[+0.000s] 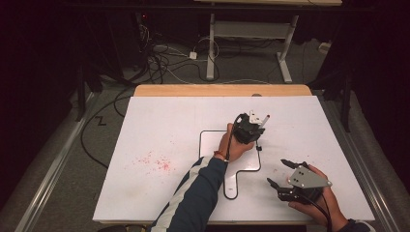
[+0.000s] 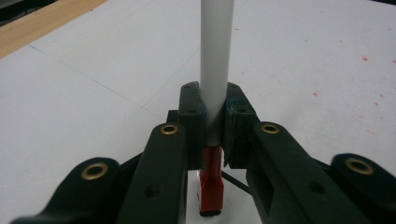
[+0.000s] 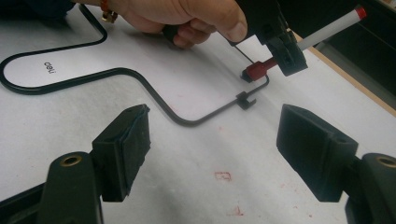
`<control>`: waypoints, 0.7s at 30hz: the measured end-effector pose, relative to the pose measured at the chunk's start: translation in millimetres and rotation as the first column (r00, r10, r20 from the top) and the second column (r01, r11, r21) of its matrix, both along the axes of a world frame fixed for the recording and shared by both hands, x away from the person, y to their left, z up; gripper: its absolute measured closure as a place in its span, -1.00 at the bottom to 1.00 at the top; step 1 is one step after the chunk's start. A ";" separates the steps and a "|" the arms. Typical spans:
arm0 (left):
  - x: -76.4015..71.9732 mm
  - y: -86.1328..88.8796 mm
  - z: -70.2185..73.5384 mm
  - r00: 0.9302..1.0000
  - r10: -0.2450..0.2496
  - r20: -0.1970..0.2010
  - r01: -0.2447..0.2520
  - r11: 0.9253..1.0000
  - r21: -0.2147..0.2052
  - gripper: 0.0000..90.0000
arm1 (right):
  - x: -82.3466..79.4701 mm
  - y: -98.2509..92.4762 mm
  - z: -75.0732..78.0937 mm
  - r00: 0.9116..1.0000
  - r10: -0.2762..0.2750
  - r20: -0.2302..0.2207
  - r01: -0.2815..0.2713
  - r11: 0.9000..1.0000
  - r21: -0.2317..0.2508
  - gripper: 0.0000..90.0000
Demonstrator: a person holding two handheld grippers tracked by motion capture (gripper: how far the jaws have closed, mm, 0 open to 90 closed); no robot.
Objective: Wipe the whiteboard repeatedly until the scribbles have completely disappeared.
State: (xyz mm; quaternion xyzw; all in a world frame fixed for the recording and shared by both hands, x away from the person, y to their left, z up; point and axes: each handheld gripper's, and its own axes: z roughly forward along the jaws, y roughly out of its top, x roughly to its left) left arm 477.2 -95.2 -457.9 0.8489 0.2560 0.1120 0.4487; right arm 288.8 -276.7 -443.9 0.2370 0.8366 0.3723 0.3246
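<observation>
Near the middle of the white bench [image 1: 159,125], a white marker with a red cap [image 2: 215,70] is clamped in the left gripper [image 1: 251,126], its red end lowered to a small white board with a black rim [image 1: 208,140]. Toward the near right, the right gripper [image 3: 215,149] is held spread wide, grasping nothing.

We look down on a white tabletop [image 1: 159,125] with a light wooden strip [image 1: 222,90] along its far edge, lit brightly against a dark room. Faint red speckles [image 1: 157,162] mark the white surface. Beyond it, grey floor [image 1: 241,72] carries a tangle of black and white cables [image 1: 164,60]. A white-framed desk [image 1: 251,29] stands farther back. Metal rails [image 1: 58,159] flank the table; the walls on both sides fall into shadow.
</observation>
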 end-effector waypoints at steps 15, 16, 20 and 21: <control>-30.2 83.4 -3.4 0.999 0.047 0.025 -0.048 0.999 0.025 0.75 | -0.7 5.7 -0.2 1.000 0.000 0.003 0.000 1.000 -0.013 -0.41; -29.9 86.8 -3.9 0.998 0.055 0.030 -0.055 0.998 0.026 0.75 | -0.5 6.1 -0.4 1.000 0.001 0.005 -0.001 1.000 -0.019 -0.41; -26.4 86.5 -5.4 0.997 0.075 0.014 -0.075 0.997 0.011 0.75 | 1.5 6.7 -1.8 1.000 -0.001 -0.001 0.001 1.000 -0.022 -0.41; -27.4 81.2 -5.3 0.998 0.063 0.020 -0.063 0.998 0.015 0.75 | 1.7 7.1 -1.9 1.000 0.001 -0.002 -0.001 1.000 -0.023 -0.41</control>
